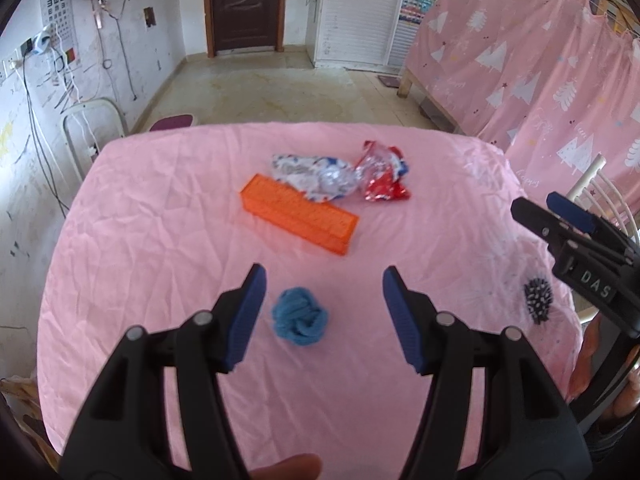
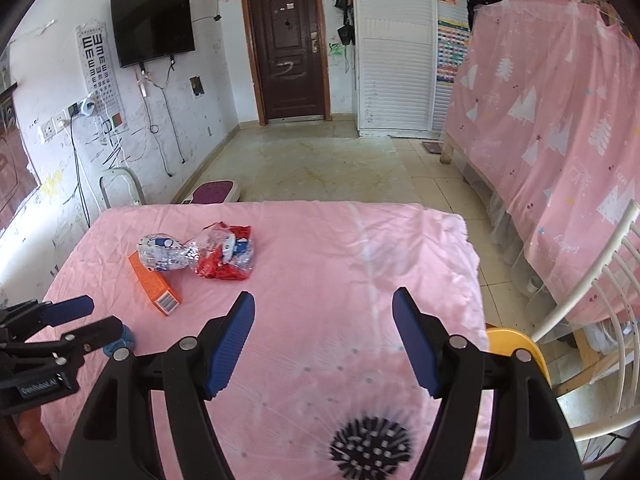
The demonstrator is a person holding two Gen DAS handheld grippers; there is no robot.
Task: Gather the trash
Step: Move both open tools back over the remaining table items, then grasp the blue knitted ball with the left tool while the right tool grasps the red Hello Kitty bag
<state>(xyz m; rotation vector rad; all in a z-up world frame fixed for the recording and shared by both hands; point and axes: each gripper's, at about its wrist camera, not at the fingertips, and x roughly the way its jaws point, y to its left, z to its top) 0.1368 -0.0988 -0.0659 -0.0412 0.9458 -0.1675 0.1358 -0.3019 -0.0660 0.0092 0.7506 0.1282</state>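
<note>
The landmark is the orange box, which lies flat on the table with the pink cloth. Two pieces of trash are at its far side: a crumpled white-and-blue wrapper touches the far edge of the box and seems to overlap it a little, and a red wrapper lies just beside that one, to the right. On the near side of the box there is a blue yarn ball. The left gripper hangs above this ball with its jaws apart (nothing is between the pads). The right gripper is well to the right of the box, also with jaws apart and empty, above a black spiky ball.
</note>
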